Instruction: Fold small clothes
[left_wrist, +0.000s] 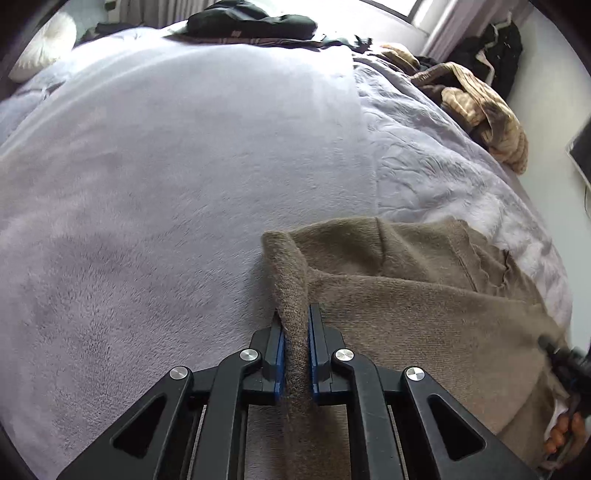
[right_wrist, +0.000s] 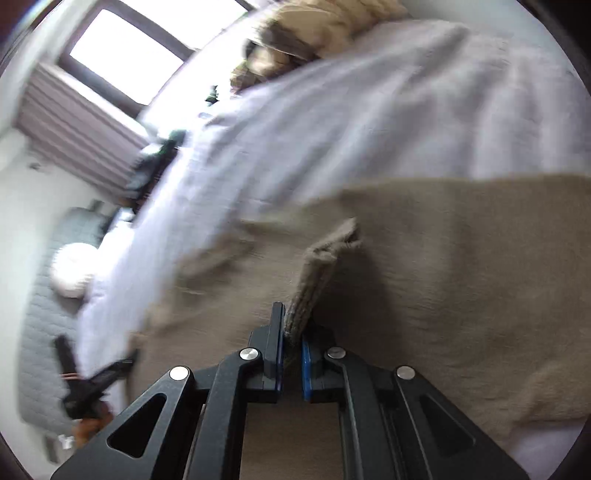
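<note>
A brown knit garment (left_wrist: 417, 291) lies on the pale lilac fleece blanket (left_wrist: 166, 177) of a bed. My left gripper (left_wrist: 295, 314) is shut on a ribbed edge of it, which runs up between the blue pads. The right wrist view is blurred. There my right gripper (right_wrist: 294, 325) is shut on another ribbed edge of the same brown garment (right_wrist: 443, 258), which spreads to the right. The right gripper and the hand holding it show at the lower right of the left wrist view (left_wrist: 569, 373). The left gripper shows at the lower left of the right wrist view (right_wrist: 92, 384).
A heap of tan and brown clothes (left_wrist: 476, 107) lies at the bed's far right edge. Dark clothes (left_wrist: 251, 22) lie at the head of the bed and a white round cushion (left_wrist: 44, 44) at far left. A window (right_wrist: 125, 55) with a curtain is behind.
</note>
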